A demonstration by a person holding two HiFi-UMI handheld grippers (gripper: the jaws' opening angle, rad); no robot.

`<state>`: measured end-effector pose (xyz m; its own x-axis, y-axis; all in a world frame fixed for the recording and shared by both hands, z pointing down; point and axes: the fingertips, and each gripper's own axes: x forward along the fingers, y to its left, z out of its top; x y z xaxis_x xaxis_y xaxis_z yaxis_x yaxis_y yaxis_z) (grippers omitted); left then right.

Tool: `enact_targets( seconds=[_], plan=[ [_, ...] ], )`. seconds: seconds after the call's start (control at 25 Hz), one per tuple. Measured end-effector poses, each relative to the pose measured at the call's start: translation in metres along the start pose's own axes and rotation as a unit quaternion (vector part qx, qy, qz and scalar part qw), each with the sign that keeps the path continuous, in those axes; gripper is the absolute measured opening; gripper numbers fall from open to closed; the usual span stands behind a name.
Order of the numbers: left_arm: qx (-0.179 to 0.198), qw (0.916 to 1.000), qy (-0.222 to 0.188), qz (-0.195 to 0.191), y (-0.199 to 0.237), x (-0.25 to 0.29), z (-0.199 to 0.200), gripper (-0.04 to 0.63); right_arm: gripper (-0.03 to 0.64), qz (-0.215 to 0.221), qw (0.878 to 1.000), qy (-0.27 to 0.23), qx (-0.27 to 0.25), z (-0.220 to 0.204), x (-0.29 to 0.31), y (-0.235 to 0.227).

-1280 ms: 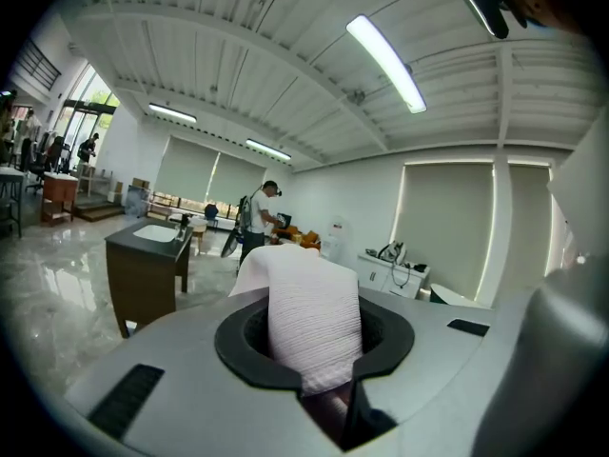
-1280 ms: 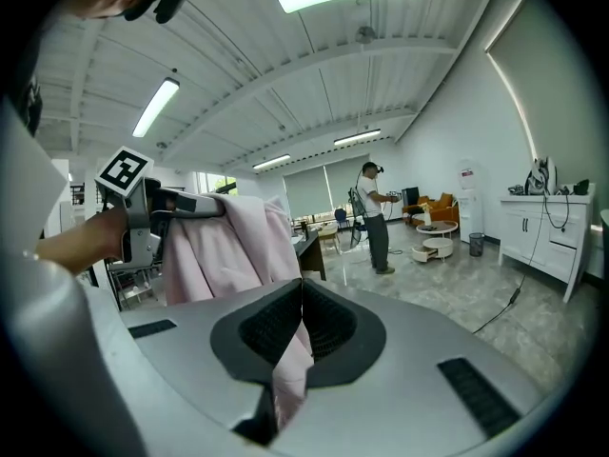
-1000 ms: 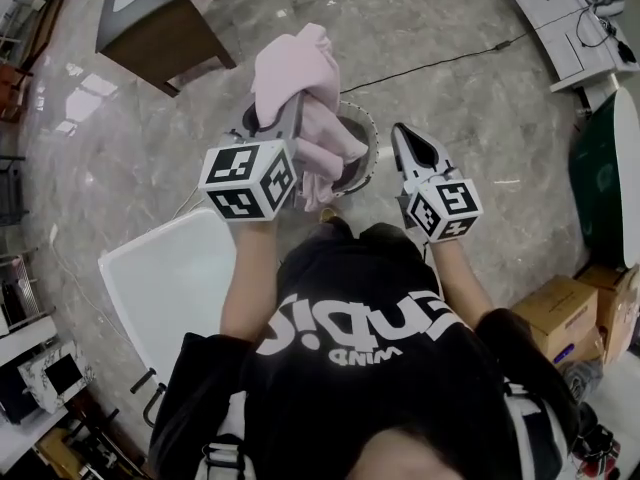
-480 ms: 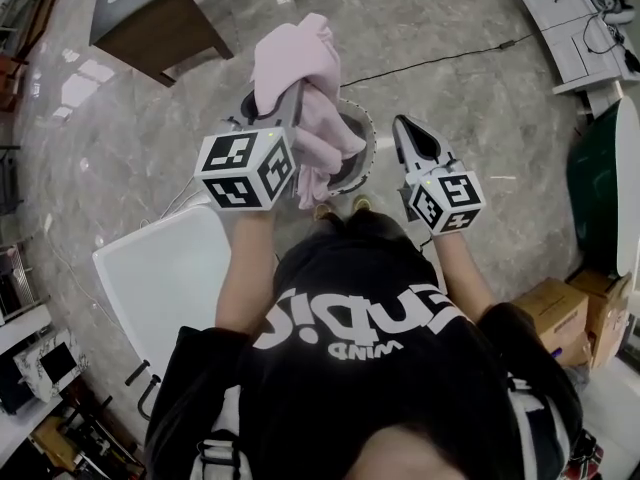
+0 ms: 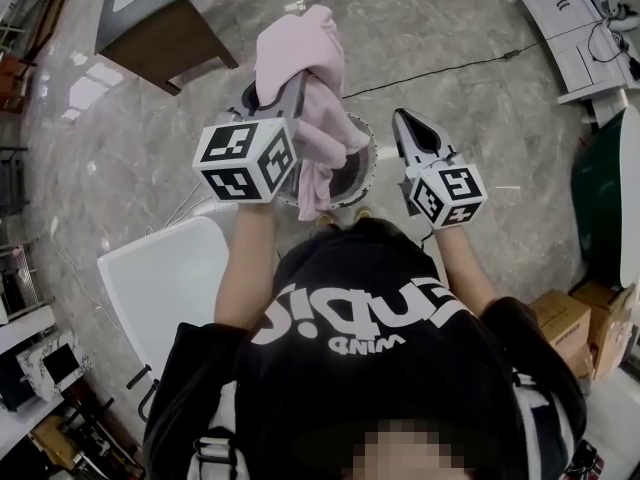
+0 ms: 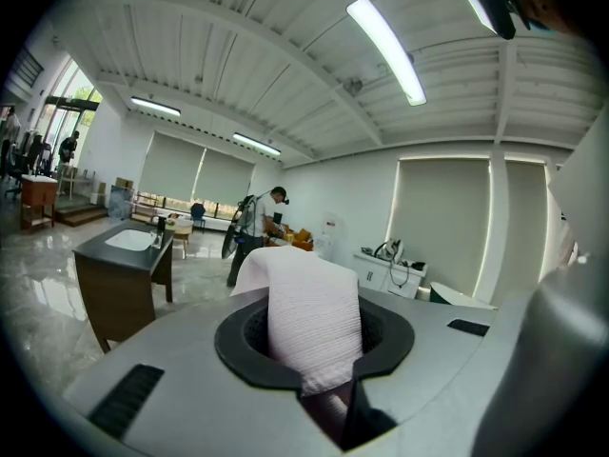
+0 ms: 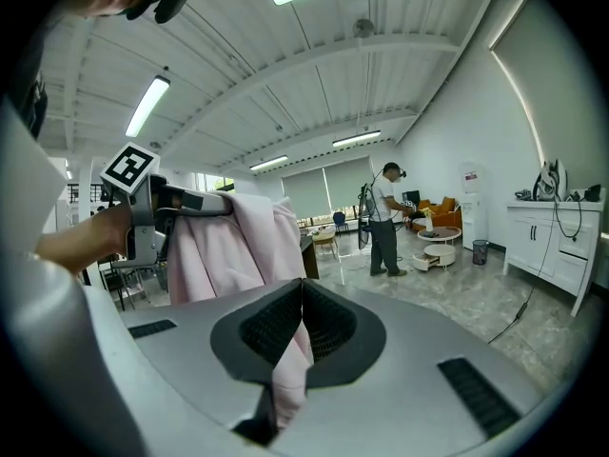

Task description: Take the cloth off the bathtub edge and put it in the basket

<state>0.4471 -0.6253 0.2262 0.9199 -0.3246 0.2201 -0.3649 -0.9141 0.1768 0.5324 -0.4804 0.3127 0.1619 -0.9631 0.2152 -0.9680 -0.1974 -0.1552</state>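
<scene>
Fingers (image 6: 171, 379) of the left gripper (image 6: 324, 374) are clamped on the pink cloth (image 5: 300, 68). One fold is pinched at the pads; the rest bunches over the tips and hangs off the inner side. The grip sits high on the bundle, presumably so the tail drops free rather than drags.

Right gripper (image 7: 301, 288): jaws pressed together at the tips, nothing in them. The pink showing through the gap under the tips is the cloth hanging beyond, not a hold. This gripper rides beside the left one, apart from the cloth, likely kept out of the way as a spare.

Cloth position: off the tub, in the air, directly above the basket (image 5: 369, 153). Only the right arc of the rim shows, since the hanging tail covers the rest. The tail seems to reach the mouth; cannot tell whether it touches.

Judgement: the carry is nearly done, and release over the opening is what remains. Risk: the tail drapes over the near rim if let go off-centre.

Room: a white slab (image 5: 170, 278) sits close on the left by the left elbow, and its edge is the nearest obstacle. The marble floor (image 5: 480, 118) round the basket is otherwise open. Farther out, a black cable (image 5: 450, 63) crosses the floor beyond the basket. A dark cabinet (image 5: 165, 33) stands well apart at far left.
</scene>
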Motion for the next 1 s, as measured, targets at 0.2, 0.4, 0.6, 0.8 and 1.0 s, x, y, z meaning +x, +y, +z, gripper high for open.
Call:
enact_targets(
  seconds=[0.2, 0.4, 0.6, 0.8, 1.0],
  plan=[
    [0.001, 1.0000, 0.001, -0.004, 0.001, 0.010, 0.004, 0.095, 0.014, 0.000, 1.000, -0.003, 0.001, 0.002, 0.009, -0.009],
    [0.000, 1.0000, 0.003, -0.006, 0.005, 0.018, 0.002, 0.095, 0.014, 0.003, 1.000, -0.002, 0.006, 0.001, 0.018, -0.012],
    [-0.018, 0.9994, 0.029, -0.007, 0.007, 0.027, -0.017, 0.095, 0.014, 0.015, 1.000, 0.018, 0.015, -0.001, 0.027, -0.018],
    [-0.040, 0.9971, 0.064, -0.003, 0.017, 0.036, -0.068, 0.096, 0.014, 0.031, 0.998, 0.056, 0.012, -0.029, 0.040, -0.022],
    [-0.052, 0.9913, 0.121, 0.006, 0.025, 0.043, -0.152, 0.095, 0.014, 0.044, 0.994, 0.096, 0.022, -0.087, 0.050, -0.023]
  ],
)
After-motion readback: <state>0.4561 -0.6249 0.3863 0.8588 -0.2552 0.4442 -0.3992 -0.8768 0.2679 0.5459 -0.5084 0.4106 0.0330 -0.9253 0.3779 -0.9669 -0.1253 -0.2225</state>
